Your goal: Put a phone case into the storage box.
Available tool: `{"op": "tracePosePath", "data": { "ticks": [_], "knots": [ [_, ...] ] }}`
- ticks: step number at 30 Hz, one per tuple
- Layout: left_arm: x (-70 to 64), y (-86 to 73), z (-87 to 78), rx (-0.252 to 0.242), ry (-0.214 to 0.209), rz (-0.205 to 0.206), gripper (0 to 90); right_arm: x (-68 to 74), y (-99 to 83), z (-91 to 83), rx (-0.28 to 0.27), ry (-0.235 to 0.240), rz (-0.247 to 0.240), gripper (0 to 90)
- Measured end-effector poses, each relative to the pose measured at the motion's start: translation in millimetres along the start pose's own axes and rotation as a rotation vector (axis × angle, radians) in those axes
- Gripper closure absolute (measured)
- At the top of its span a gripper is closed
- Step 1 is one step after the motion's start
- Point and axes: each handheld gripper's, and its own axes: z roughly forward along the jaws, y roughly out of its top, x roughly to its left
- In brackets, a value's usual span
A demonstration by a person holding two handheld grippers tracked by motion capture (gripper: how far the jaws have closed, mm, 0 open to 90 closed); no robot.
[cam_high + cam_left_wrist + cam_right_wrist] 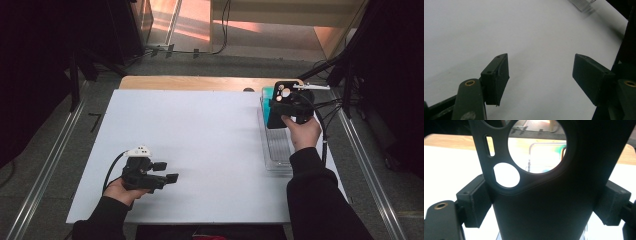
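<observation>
Right tongs grip a black phone case over the tray; left tongs rest released on the counter.

The white counter (200, 145) carries a clear tray (276, 150) along its right edge, with something teal (268, 92) at the tray's far end. Above that end the right tongs (280, 107) are clenched on the case (281, 102), held upright with its camera cut-outs at the top; in the right gripper view both jaws press the case (544, 205) from either side. The left tongs (165, 171), near the front-left corner, stand spread wide with nothing between them.
</observation>
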Motion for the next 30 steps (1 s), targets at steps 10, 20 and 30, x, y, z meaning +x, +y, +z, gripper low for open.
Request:
{"op": "tracePosePath", "data": {
  "ticks": [10,20,30],
  "knots": [
    [1.2,1.6,3.2,0.008,-0.010,0.000,29.4,-2.3,-4.3,24.1,0.042,-0.037,0.036,12.4],
    [2.0,4.0,2.8,-0.018,-0.024,-0.014,29.5,-7.2,-2.8,43.7,0.065,-0.055,0.047,12.3],
    [1.5,4.1,3.4,-0.015,-0.014,-0.008,29.5,-9.0,2.6,61.6,0.096,-0.078,0.037,12.3]
  ]
}}
